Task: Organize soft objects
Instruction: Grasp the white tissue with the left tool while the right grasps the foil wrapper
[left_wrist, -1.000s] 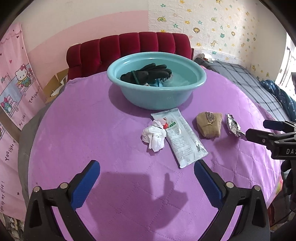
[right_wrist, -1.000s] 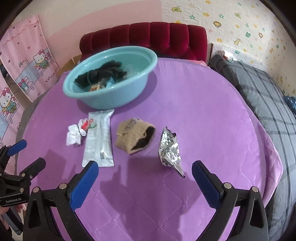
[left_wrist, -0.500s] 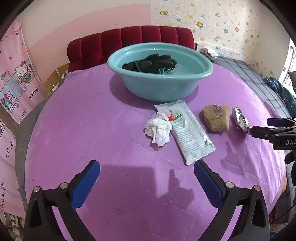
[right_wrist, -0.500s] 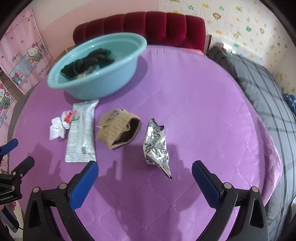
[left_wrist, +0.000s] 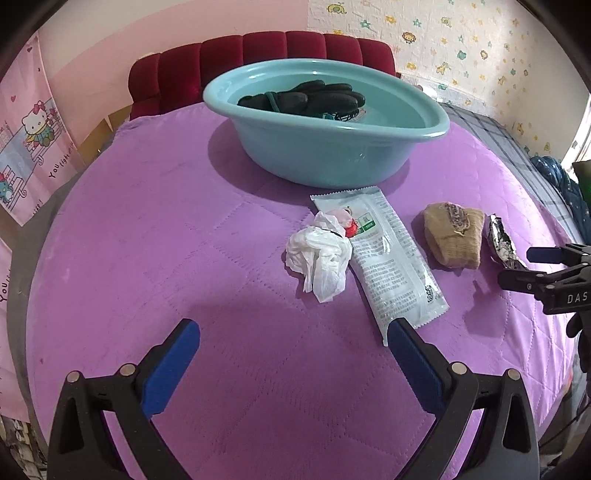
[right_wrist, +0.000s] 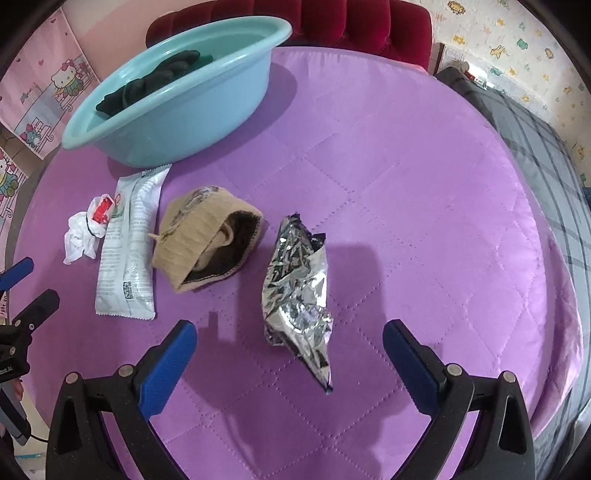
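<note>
Centrally, a round table under a quilted purple cloth (left_wrist: 184, 221) carried every item. Teal basin (left_wrist: 332, 147): stood at the far side, holding black gloves (left_wrist: 306, 98). Crumpled white plastic bag (left_wrist: 319, 254): lay near the middle, touching the left edge of a long white sachet (left_wrist: 388, 258). Sachet: flat, one end just beside the basin. Tan knitted sock (right_wrist: 207, 240): rolled, dark lining showing at its open end, between the sachet and the foil, apart from both. Crumpled silver foil packet (right_wrist: 295, 291): lay right of the sock, its pointed end toward the right gripper (right_wrist: 290, 341). Right gripper: blue-padded fingers spread wide, empty, hovering above the cloth with the foil's near end between them. Left gripper (left_wrist: 293, 343): fingers likewise wide apart, holding nothing, low over bare cloth short of the plastic bag and sachet. Red tufted headboard (left_wrist: 258, 55): behind the table.
</note>
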